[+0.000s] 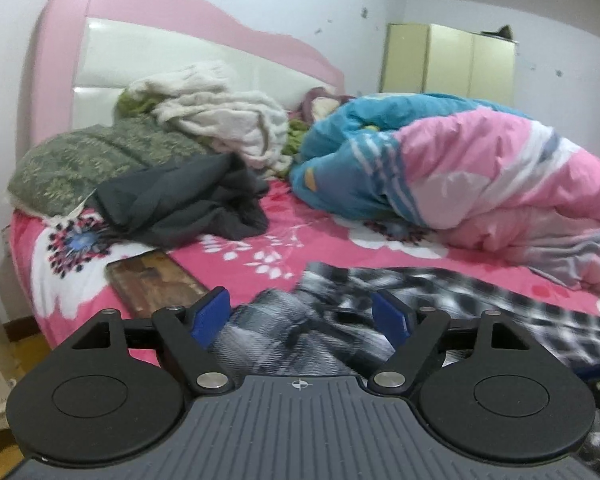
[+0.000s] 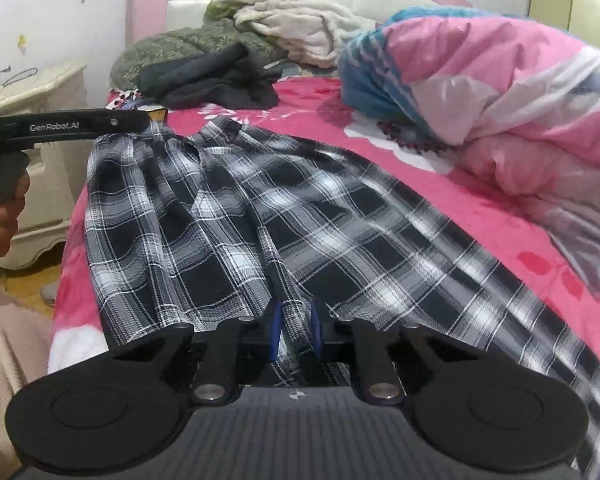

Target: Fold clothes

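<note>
A black, white and grey plaid garment [image 2: 260,220] lies spread lengthwise on the pink floral bed sheet [image 2: 480,216]. My right gripper [image 2: 296,330] is at the garment's near edge, its blue pads shut on a raised fold of the plaid cloth. In the left wrist view, my left gripper [image 1: 300,316] is open over the garment's far corner. Blurred plaid cloth [image 1: 284,320] bunches between its wide-apart blue pads without being pinched. The right wrist view shows the left gripper's black body [image 2: 80,126] at the garment's far left end, held by a hand [image 2: 0,224].
A dark grey garment heap [image 1: 188,208] lies beyond the plaid one, with a green pillow [image 1: 88,160] and a white blanket [image 1: 220,108] behind it. A bulky pink and blue quilt [image 1: 480,176] fills the bed's right side. A flat brown object [image 1: 152,280] lies near the left edge. A nightstand [image 2: 40,100] stands beside the bed.
</note>
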